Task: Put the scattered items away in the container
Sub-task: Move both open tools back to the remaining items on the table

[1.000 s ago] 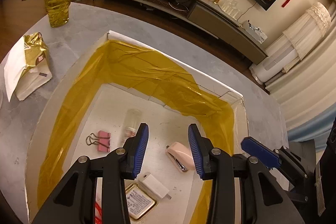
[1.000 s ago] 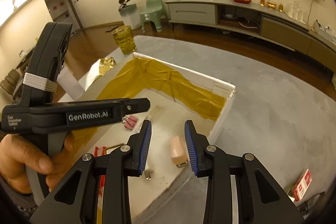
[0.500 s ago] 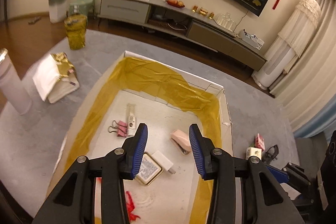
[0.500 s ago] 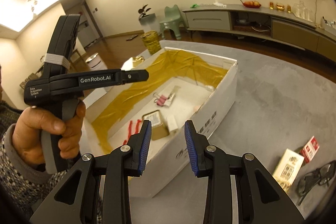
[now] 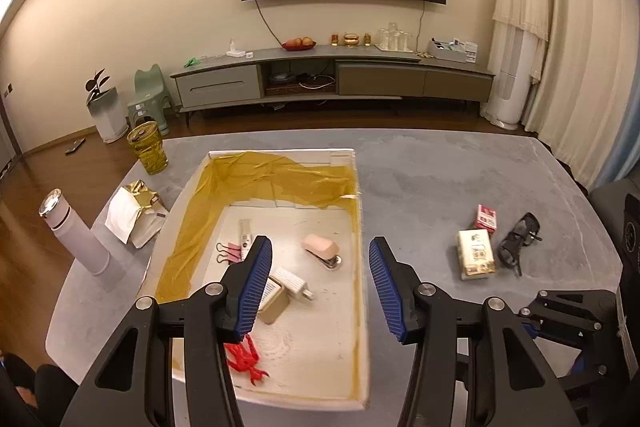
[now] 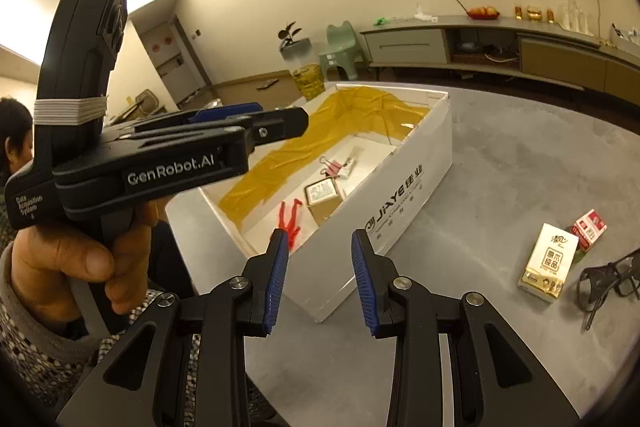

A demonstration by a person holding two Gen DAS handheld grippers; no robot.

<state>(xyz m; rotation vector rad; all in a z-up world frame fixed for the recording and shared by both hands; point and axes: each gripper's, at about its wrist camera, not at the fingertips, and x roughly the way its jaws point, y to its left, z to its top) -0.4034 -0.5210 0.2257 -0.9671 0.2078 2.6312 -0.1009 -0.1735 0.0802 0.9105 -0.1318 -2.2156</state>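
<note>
A white box (image 5: pixel 362 327) lined with yellow tape sits on the grey table. Inside lie a pink stapler (image 5: pixel 322 247), a white charger (image 5: pixel 293 281), a small tin (image 5: pixel 274 297), pink binder clips (image 5: pixel 230 251), a tube (image 5: pixel 244 231) and red pliers (image 5: pixel 244 357). On the table to its right lie a tissue pack (image 5: pixel 476 254), a red card pack (image 5: pixel 487 218) and dark glasses (image 5: pixel 519 243). My left gripper (image 5: pixel 318 285) hangs open high above the box's near end. My right gripper (image 6: pixel 320 281) is open and empty beside the box wall (image 6: pixel 400 203), left of the tissue pack (image 6: pixel 549 261) and glasses (image 6: pixel 606 277).
Left of the box stand a white flask (image 5: pixel 76 231), a gold-and-white bag (image 5: pixel 134 213) and a yellow glass (image 5: pixel 147 147). A hand (image 6: pixel 76 259) holds the left gripper's body close on the right wrist view's left side. A TV cabinet lines the far wall.
Both grippers have pulled up and back from inside the box. The left one has opened wider. The tissue pack, card pack and glasses have come into view on the right.
</note>
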